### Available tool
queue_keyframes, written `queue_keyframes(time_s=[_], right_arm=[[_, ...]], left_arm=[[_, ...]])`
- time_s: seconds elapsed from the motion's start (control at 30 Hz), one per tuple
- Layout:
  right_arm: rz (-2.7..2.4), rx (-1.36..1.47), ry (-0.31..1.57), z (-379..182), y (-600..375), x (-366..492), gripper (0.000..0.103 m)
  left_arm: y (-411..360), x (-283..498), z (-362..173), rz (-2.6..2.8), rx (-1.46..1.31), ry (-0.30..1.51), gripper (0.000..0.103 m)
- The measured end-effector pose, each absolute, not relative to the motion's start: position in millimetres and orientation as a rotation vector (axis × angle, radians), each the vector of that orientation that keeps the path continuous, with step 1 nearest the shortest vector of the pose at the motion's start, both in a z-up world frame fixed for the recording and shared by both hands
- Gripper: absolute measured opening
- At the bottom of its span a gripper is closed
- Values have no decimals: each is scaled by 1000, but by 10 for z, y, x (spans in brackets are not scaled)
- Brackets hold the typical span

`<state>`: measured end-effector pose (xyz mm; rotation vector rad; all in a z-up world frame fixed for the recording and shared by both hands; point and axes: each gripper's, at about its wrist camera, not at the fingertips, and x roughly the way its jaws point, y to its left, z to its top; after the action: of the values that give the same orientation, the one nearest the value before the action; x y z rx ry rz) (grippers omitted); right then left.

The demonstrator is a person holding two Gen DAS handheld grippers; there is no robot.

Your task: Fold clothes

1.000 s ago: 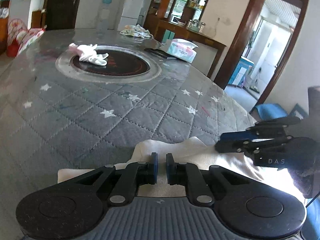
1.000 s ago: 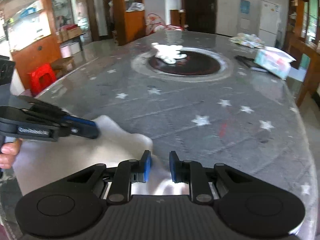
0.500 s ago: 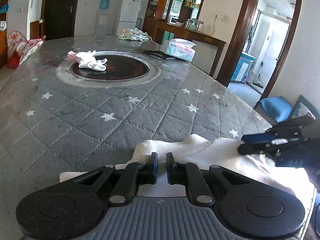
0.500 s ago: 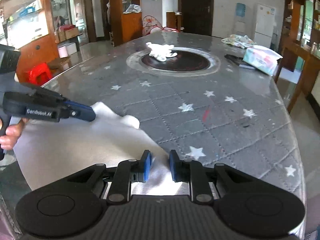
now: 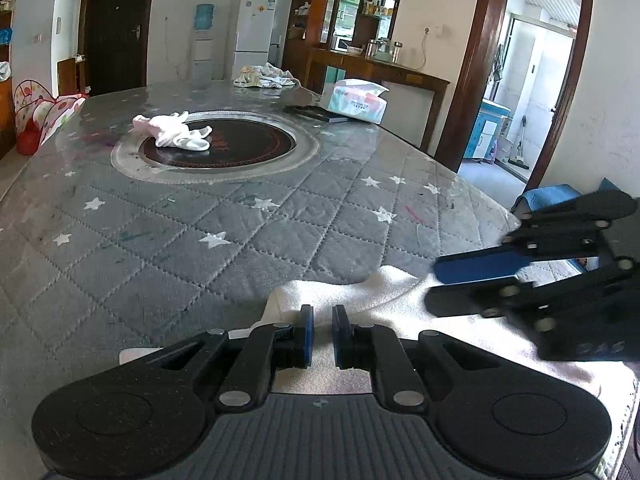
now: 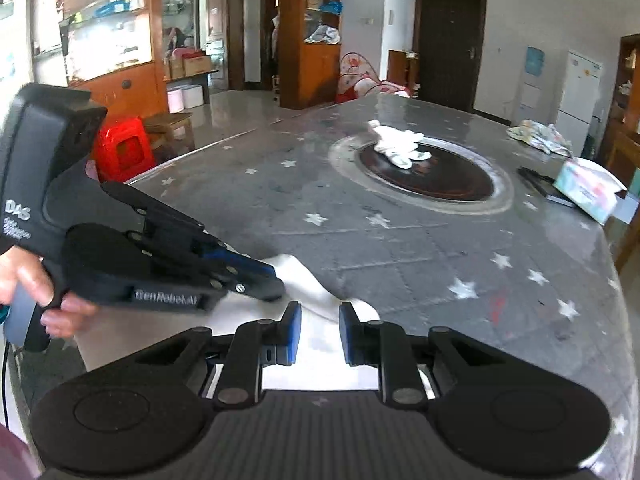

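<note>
Now the right gripper (image 6: 319,332) has swung in close beside the left gripper (image 5: 323,334), both jaws nearly closed, seemingly pinching the white garment (image 5: 400,312) lying on the counter's (image 5: 240,220) near edge, so a fold looks underway.

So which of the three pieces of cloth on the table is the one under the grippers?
The plain white cloth at the near edge; the small pinkish-white garment sits on the dark central disc, the patterned bundle at the far edge.
</note>
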<state>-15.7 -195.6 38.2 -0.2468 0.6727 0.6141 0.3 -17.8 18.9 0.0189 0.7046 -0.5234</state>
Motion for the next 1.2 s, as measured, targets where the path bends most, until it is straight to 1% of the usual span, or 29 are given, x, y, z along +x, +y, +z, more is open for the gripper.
queue_keyframes(time_s=[0.23, 0.53, 0.83, 1.1, 1.17, 1.2], right_arm=[[606, -319, 713, 181, -1779, -124, 19], [595, -324, 749, 239, -2132, -363, 19], [626, -299, 724, 422, -2379, -752, 19], [635, -360, 781, 353, -2561, -1013, 19], [622, -373, 772, 403, -2593, -1043, 19], [626, -362, 768, 431, -2608, -1046, 19]], left_arm=[[-157, 6, 184, -528, 6, 704, 11], [-163, 0, 176, -525, 7, 699, 11], [-175, 4, 179, -518, 17, 702, 11], [-180, 8, 190, -521, 24, 707, 11], [-175, 2, 213, -528, 22, 711, 13], [-161, -6, 237, -536, 12, 715, 16]])
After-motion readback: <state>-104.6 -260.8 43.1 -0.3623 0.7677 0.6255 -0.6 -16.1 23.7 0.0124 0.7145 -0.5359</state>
